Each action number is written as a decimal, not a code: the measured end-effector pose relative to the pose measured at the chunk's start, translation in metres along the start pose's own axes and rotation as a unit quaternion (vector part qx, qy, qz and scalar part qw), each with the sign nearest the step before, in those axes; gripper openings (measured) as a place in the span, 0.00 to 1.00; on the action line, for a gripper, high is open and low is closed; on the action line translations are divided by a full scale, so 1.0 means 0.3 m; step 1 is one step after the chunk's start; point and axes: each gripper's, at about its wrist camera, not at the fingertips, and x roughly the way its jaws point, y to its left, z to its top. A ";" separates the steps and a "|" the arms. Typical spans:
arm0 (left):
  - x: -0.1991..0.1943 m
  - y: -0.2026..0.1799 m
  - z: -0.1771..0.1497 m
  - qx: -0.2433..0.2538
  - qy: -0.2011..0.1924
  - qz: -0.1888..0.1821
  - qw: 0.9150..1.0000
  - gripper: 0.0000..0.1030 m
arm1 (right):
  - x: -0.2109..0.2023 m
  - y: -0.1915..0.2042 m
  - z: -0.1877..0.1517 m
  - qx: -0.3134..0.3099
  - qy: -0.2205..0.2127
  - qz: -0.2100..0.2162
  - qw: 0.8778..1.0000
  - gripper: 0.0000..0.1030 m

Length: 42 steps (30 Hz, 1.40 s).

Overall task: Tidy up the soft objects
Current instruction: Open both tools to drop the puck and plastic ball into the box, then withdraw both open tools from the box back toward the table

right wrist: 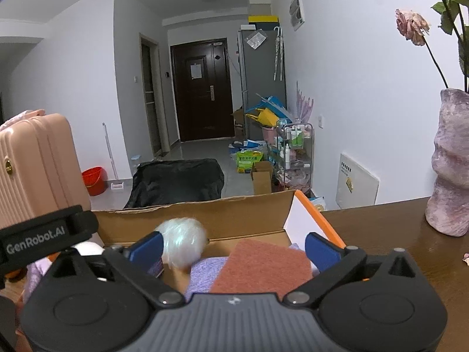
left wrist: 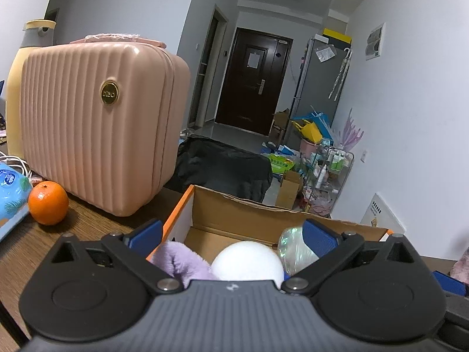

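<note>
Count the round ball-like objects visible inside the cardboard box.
3: white ball centre, iridescent ball right of it, fluffy white pom-pom at the back wall. Others may be hidden.

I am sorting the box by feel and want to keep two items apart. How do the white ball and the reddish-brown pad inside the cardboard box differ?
The white ball is round and smooth; the reddish-brown pad is flat, four-cornered and rough-textured. The ball sits on the box floor, while the pad lies on a purple cloth. Both are inside the cardboard box, and neither is gripped.
</note>
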 end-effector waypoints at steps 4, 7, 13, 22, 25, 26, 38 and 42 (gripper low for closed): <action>0.000 0.003 0.000 -0.003 0.003 -0.008 1.000 1.00 | -0.006 -0.012 0.002 0.003 0.001 0.000 1.000 1.00; -0.003 0.003 -0.001 -0.003 0.004 -0.013 1.000 1.00 | -0.011 -0.022 0.001 0.006 0.002 0.000 1.000 1.00; -0.035 0.007 0.003 -0.012 0.004 -0.027 1.000 1.00 | -0.036 -0.049 -0.002 -0.001 0.001 -0.001 1.000 1.00; -0.158 -0.002 -0.021 0.011 -0.020 -0.032 0.999 1.00 | -0.145 -0.076 -0.047 -0.028 -0.011 -0.001 1.000 1.00; -0.199 -0.002 -0.035 0.017 -0.021 -0.034 0.999 1.00 | -0.187 -0.088 -0.061 -0.036 -0.015 0.001 0.999 1.00; -0.209 0.000 -0.040 0.019 -0.021 -0.035 0.999 1.00 | -0.200 -0.092 -0.066 -0.039 -0.016 0.003 0.999 1.00; -0.329 0.011 -0.101 0.034 -0.010 -0.036 0.999 1.00 | -0.354 -0.138 -0.147 -0.065 -0.030 0.013 0.997 1.00; -0.363 0.019 -0.129 0.042 0.000 -0.039 0.998 1.00 | -0.404 -0.150 -0.190 -0.085 -0.029 0.014 0.996 1.00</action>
